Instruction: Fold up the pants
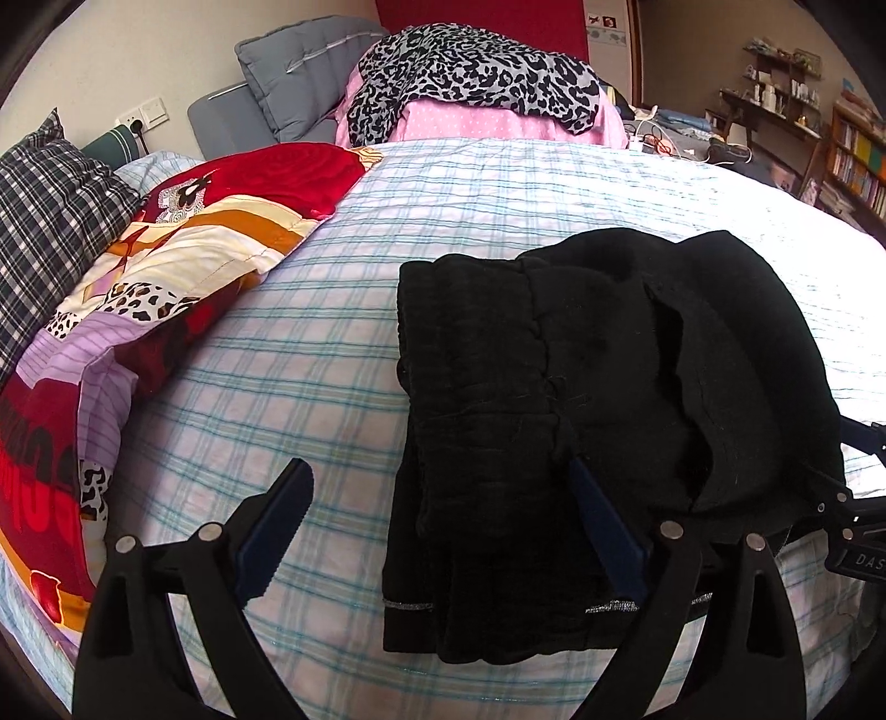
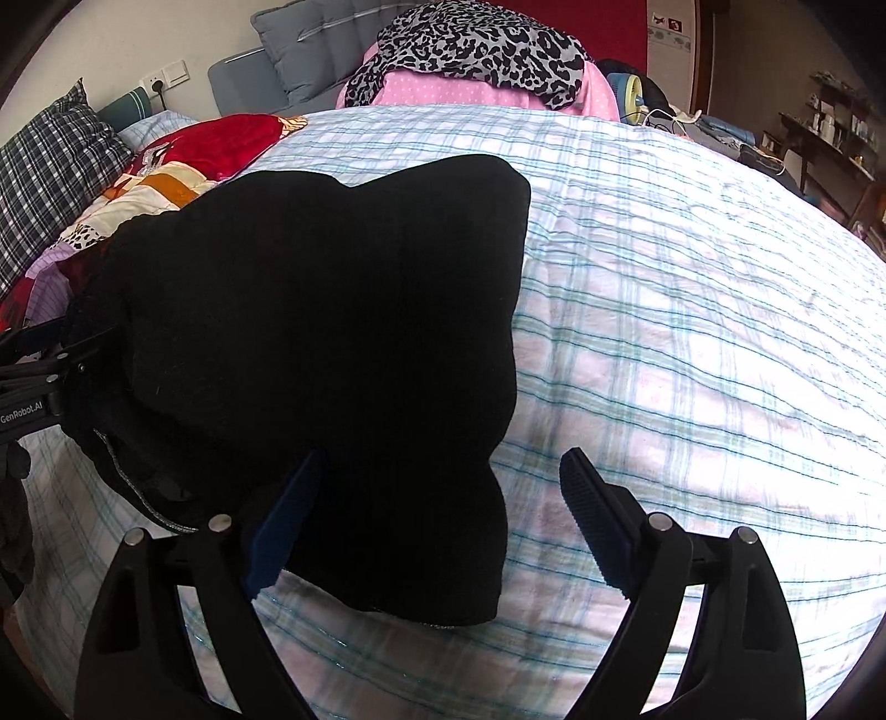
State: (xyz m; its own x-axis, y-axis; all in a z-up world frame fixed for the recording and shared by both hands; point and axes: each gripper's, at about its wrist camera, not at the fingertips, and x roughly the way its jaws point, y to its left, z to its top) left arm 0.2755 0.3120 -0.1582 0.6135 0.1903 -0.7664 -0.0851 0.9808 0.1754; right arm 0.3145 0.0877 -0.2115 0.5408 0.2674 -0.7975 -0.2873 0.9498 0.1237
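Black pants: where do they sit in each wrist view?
Left wrist: black pants lie right of centre, reaching the lower edge.
Right wrist: they fill the left and centre.
Shared landmark: the leopard-print cloth at top centre of both.

— What do the pants (image 1: 554, 421) look like?
— Black, folded into a thick bundle, silver-trimmed hems showing at the near edge.
— Where?
— Lying on the plaid-sheeted bed (image 1: 310, 343).
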